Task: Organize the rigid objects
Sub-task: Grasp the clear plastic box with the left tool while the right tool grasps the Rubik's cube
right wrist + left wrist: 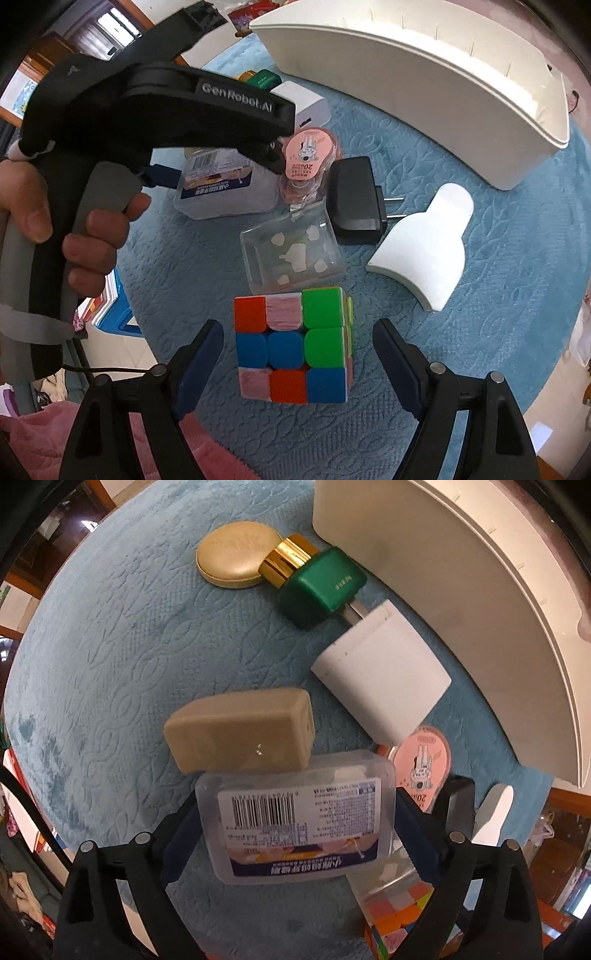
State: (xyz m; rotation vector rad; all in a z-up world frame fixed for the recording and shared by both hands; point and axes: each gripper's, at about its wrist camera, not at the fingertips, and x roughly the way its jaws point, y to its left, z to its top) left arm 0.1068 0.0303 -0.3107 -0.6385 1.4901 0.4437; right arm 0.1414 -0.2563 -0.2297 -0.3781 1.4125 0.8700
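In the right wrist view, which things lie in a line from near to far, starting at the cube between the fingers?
Cube → clear box with white stickers → pink tape dispenser → white charger → green bottle.

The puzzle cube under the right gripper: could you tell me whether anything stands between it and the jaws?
Nothing visible does. The cube sits on the blue mat between the open right gripper fingers, with bare mat either side.
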